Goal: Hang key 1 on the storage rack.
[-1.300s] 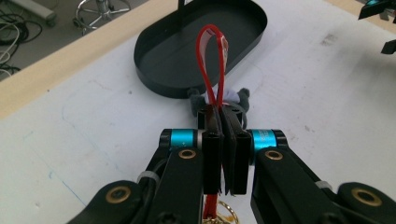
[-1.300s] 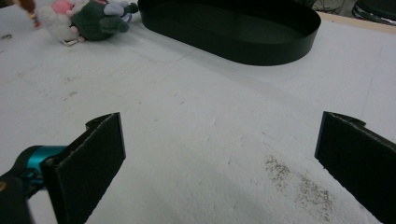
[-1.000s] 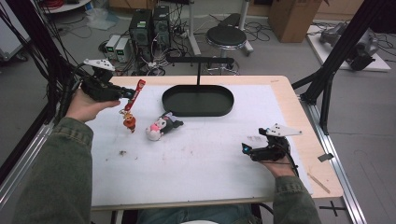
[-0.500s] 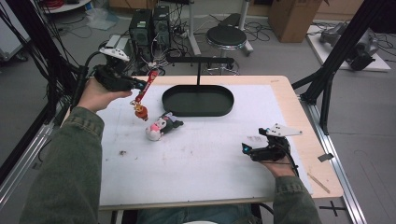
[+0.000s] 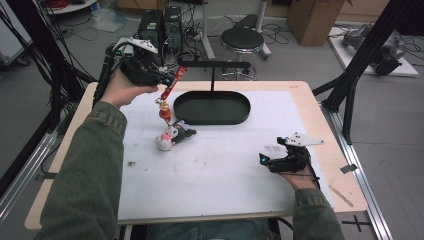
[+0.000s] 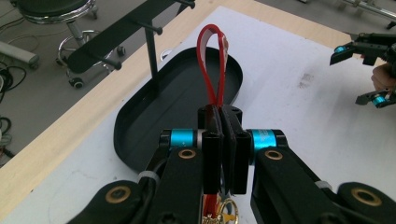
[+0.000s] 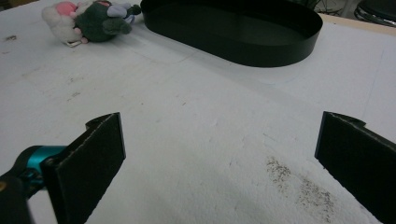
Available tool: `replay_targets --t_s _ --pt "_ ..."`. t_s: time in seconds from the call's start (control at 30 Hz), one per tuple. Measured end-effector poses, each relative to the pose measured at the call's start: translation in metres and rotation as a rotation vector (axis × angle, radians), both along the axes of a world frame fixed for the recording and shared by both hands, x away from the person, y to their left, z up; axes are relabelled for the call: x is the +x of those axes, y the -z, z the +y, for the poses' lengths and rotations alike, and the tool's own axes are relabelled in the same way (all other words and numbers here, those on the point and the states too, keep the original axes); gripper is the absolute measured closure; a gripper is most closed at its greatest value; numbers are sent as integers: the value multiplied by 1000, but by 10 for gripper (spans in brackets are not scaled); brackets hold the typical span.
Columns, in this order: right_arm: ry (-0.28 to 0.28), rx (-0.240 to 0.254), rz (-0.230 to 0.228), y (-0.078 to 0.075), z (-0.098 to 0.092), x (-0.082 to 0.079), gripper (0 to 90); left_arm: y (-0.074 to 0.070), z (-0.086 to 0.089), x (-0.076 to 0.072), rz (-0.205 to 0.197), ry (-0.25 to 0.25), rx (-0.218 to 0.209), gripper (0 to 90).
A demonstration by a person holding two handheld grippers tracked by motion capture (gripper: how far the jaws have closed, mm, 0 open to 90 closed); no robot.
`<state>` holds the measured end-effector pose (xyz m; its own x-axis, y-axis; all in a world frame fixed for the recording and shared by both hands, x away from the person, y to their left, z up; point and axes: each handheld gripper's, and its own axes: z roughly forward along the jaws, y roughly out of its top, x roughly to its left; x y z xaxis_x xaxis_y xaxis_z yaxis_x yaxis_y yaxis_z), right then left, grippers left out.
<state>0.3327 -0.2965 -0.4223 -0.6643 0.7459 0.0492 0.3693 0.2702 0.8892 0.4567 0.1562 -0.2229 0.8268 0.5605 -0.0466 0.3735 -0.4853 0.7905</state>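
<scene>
The left claw (image 5: 172, 80) is clamped on a red strap (image 5: 171, 85), held up in the air above the table (image 5: 225, 175) near its far left corner. In the high view the strap's long axis runs on a slant: its upper end sits at the claw, close to the bar of the black stand (image 5: 215, 65), and it slopes down and to the left toward the person. From its lower end hangs a small orange charm (image 5: 164, 111), clear of the table, just above a plush toy (image 5: 172, 137).

In the left gripper view the jaws are pressed together on the strap (image 6: 215, 70), whose free loop sticks straight out past the claw (image 6: 226, 135) tips and points over the black oval tray (image 6: 140, 135) toward the stand's post (image 6: 150, 51). A gold ring (image 6: 224, 217) of the charm shows below the jaws.

The toy lies on its side on the table, just left of the tray (image 5: 245, 107) and touching neither it nor the charm, as far as can be told.

The right claw (image 5: 267, 157) rests low at the table's near right, well apart from the strap. In the right gripper view its jaws stand wide apart with nothing but bare table (image 7: 210, 154) between them, and they face the tray (image 7: 261, 46) and the toy (image 7: 88, 21).
</scene>
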Motion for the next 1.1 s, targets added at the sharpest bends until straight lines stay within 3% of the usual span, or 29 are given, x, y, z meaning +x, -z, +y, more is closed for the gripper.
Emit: replay_targets --t_s 0.2,0.57,0.73,1.03,1.1 --pt "-2 10 8 0 -1 2 7 2 -17 15 21 11 15 869" --pt "-20 -3 16 1 1 1 7 1 -30 43 42 5 28 868" --pt "-23 4 13 1 0 2 7 2 -35 59 59 3 -3 868" --pt "-19 -13 13 1 1 0 7 7 -40 89 54 -11 -9 868" --pt "-20 -17 15 1 0 0 7 6 -40 94 70 -8 -28 868"
